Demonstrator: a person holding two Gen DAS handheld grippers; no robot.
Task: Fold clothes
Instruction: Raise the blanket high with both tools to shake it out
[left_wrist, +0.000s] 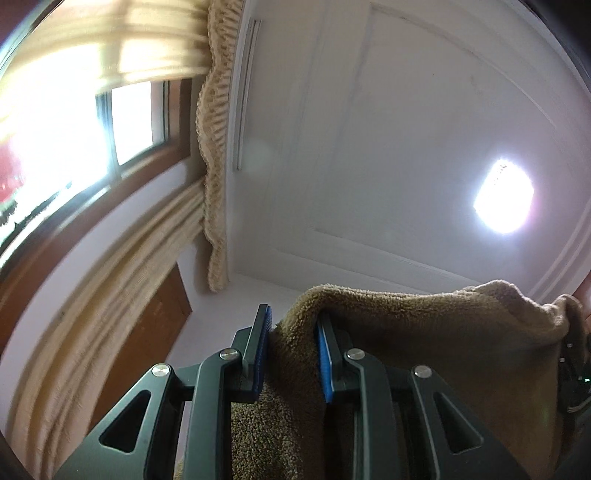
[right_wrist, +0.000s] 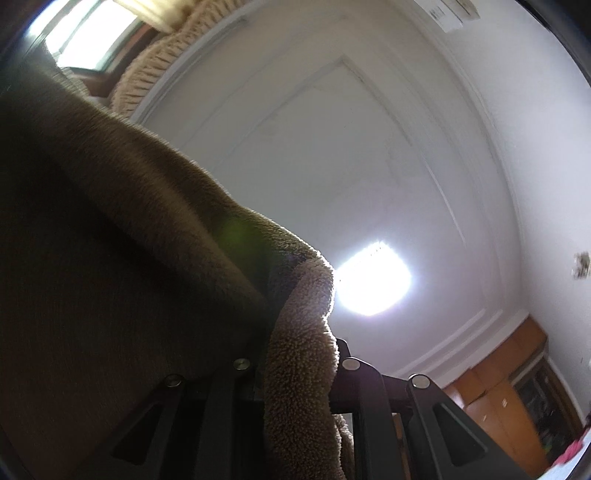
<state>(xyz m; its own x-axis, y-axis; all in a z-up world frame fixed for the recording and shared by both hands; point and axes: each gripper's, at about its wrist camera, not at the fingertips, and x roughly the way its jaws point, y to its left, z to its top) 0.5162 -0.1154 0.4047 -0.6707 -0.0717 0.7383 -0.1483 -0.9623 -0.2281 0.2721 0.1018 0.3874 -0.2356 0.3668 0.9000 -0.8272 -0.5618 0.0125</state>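
The brown fleece garment (left_wrist: 424, 332) hangs raised toward the ceiling, gripped at its upper edge by both claws. The left claw (left_wrist: 293, 325) pinches a thick fold between its blue pads (left_wrist: 325, 365), jaws nearly closed on it. The right claw (right_wrist: 301, 354) is closed tight on the pile-lined hem, its fingertips buried in cloth. Above lies open white ceiling (left_wrist: 369, 147) with a lit lamp (left_wrist: 504, 195); window (left_wrist: 133, 118) and curtains (left_wrist: 212, 147) stand far left.
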